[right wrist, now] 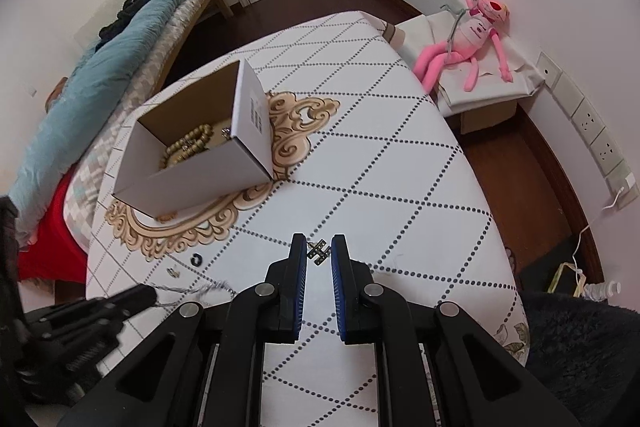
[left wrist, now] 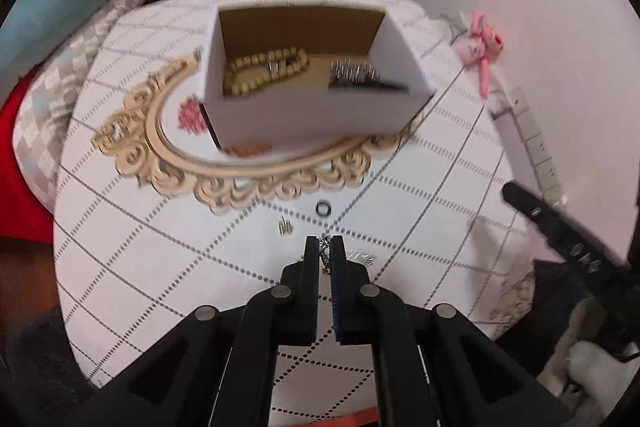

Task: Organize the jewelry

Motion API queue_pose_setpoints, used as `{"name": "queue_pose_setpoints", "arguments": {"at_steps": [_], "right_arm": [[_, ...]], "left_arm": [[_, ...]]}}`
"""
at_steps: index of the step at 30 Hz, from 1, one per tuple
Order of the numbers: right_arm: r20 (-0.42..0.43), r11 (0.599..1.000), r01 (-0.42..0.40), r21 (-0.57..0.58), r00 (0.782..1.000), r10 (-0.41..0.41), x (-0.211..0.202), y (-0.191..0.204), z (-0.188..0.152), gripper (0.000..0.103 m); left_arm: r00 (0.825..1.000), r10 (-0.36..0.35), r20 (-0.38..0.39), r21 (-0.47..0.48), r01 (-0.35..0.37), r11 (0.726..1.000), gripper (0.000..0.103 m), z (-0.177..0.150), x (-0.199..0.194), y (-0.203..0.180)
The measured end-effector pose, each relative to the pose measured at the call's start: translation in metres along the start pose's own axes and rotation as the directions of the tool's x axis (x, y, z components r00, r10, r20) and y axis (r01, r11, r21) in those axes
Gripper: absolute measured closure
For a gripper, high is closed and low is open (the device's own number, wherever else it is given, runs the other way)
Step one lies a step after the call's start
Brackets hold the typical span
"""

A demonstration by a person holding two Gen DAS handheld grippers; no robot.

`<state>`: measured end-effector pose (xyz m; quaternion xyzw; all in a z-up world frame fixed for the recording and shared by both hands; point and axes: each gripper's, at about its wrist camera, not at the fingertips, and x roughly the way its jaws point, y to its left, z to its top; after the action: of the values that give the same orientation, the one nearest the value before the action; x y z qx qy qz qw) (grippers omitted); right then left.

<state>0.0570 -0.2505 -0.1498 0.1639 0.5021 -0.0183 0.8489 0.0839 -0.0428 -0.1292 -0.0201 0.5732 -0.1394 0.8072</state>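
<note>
on the white diamond-patterned table [right wrist: 380,155], a silver chain [left wrist: 326,254] is being pinched in the closed left gripper [left wrist: 325,247]. a small h-shaped charm [right wrist: 319,252] is being clamped by the right gripper [right wrist: 319,247]. the label on the white box [right wrist: 200,175] is being left unread, too blurred.

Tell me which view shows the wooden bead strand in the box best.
The left wrist view: it looks down into the open box, so most of the bead strand shows on its floor. The right wrist view shows only part of the beads; the box's near wall hides the rest.
</note>
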Motion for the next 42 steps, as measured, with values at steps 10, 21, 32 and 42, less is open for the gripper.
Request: {"name": "queue_pose_setpoints", "arguments": {"at_steps": [10, 21, 32, 42], "right_arm": [[0.023, 0.993, -0.115, -0.034, 0.993, 0.115, -0.022, 0.031, 0.036, 0.09], [-0.01, 0.973, -0.204, -0.109, 0.979, 0.204, -0.003, 0.082, 0.126, 0.09], [-0.201, 0.968, -0.197, -0.154, 0.966, 0.164, 0.075, 0.106, 0.149, 0.09], [-0.31, 0.973, -0.157, -0.168, 0.946, 0.099, 0.116, 0.118, 0.151, 0.074]], "left_arm": [[0.982, -0.107, 0.159, -0.017, 0.111, 0.994, 0.1, 0.054, -0.07, 0.002], [0.983, -0.121, 0.141, -0.029, 0.127, 0.992, 0.1, 0.14, -0.051, 0.019], [1.0, 0.002, -0.031, -0.098, -0.005, 0.995, 0.097, 0.149, 0.006, 0.046], [0.966, 0.258, -0.029, -0.123, -0.26, 0.958, 0.03, 0.138, 0.018, 0.076]]}}
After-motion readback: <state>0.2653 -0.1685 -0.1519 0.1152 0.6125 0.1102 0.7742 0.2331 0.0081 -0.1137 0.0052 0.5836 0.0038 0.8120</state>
